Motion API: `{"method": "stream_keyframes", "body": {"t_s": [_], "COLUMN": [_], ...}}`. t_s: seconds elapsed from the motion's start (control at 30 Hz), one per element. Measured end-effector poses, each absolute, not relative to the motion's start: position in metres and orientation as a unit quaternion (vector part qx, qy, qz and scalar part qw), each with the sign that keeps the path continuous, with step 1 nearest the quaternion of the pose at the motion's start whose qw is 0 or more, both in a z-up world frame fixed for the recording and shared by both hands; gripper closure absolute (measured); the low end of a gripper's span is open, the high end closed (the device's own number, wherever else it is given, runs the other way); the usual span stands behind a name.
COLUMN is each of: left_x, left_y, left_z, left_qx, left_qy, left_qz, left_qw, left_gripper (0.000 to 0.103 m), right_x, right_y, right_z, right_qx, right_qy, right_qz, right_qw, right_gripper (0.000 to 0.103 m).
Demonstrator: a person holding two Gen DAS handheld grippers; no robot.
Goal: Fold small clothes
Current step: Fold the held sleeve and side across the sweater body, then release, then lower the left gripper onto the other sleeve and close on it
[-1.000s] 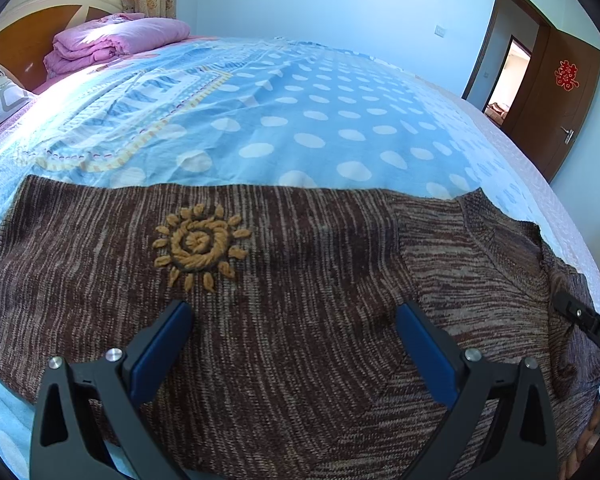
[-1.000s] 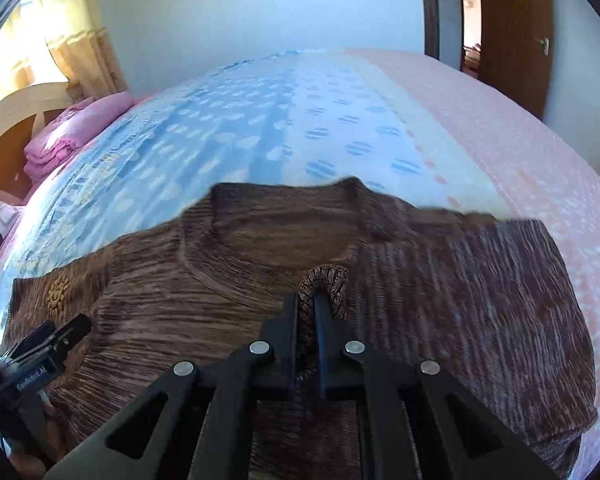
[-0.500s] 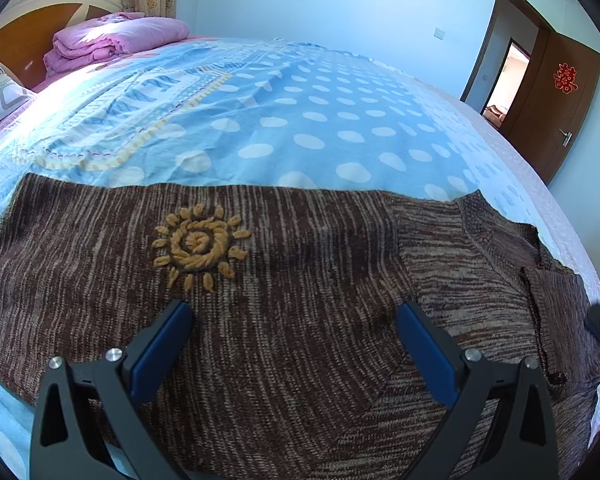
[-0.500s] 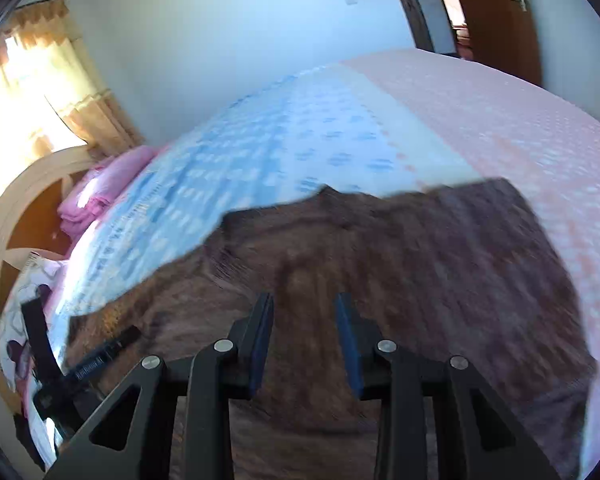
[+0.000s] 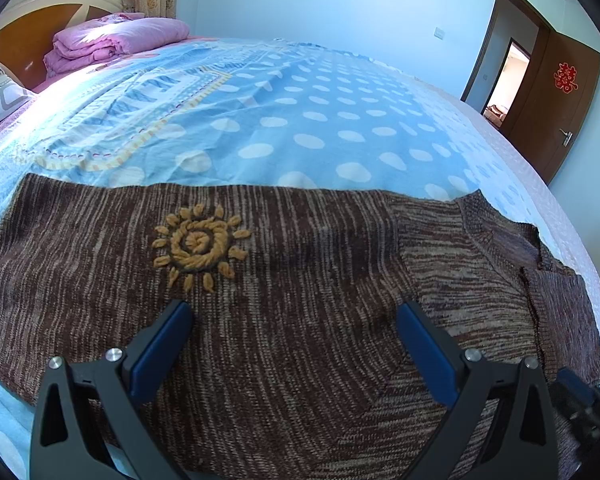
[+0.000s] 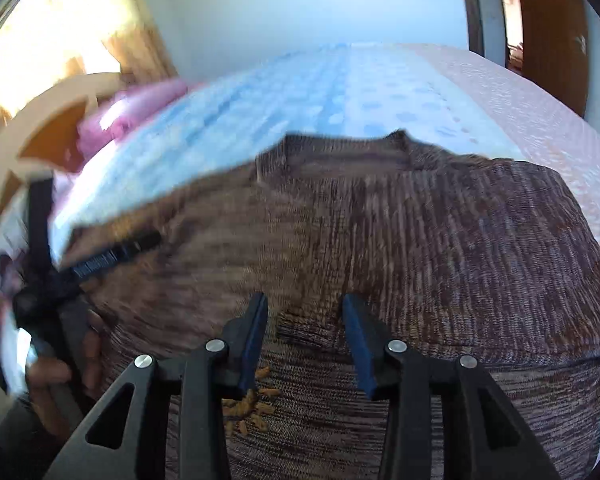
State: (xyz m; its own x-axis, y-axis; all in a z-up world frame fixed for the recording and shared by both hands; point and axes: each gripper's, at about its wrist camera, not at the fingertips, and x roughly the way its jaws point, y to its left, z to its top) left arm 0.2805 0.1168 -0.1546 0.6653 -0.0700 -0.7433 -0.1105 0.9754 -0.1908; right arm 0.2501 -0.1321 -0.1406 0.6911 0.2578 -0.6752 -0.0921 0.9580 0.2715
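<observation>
A brown knitted sweater (image 5: 300, 280) with an orange yarn sun (image 5: 200, 246) lies flat on the bed, its sleeves folded over the body. My left gripper (image 5: 294, 328) is open and empty, low over the sweater's middle. My right gripper (image 6: 304, 320) is open and empty above a folded sleeve cuff (image 6: 308, 326) on the sweater (image 6: 420, 240). The neckline (image 6: 340, 152) lies far from it. The left gripper's body (image 6: 100, 260) shows at the left of the blurred right wrist view.
The bed has a blue dotted sheet (image 5: 300, 120) and a pink part on the right (image 6: 520, 100). A folded pink quilt (image 5: 112, 40) and wooden headboard (image 5: 32, 36) are at the far left. A brown door (image 5: 556, 104) stands open at the right.
My right gripper let go of the sleeve cuff, opened and swung back over the sweater. My left gripper stayed still and open.
</observation>
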Motion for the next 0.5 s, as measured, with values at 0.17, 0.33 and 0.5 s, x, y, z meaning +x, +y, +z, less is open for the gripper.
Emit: {"method": "stream_keyframes", "body": {"t_s": [0.17, 0.33, 0.5], "left_x": [0.281, 0.281, 0.283], "left_y": [0.117, 0.117, 0.115], "left_z": [-0.155, -0.155, -0.155], "left_qx": [-0.110, -0.108, -0.093], "left_qy": [0.409, 0.410, 0.418], "left_qz": [0.012, 0.013, 0.021], "left_qw": [0.906, 0.906, 0.904], "left_gripper": [0.000, 0.000, 0.000], "right_x": [0.226, 0.220, 0.222], "right_y": [-0.200, -0.233, -0.210], "right_z": [-0.123, -0.171, -0.169], "right_qx": [0.089, 0.091, 0.039], "right_qy": [0.345, 0.392, 0.378], "right_qz": [-0.049, -0.083, -0.071], "right_qw": [0.933, 0.912, 0.922], "right_gripper": [0.061, 0.060, 0.033]}}
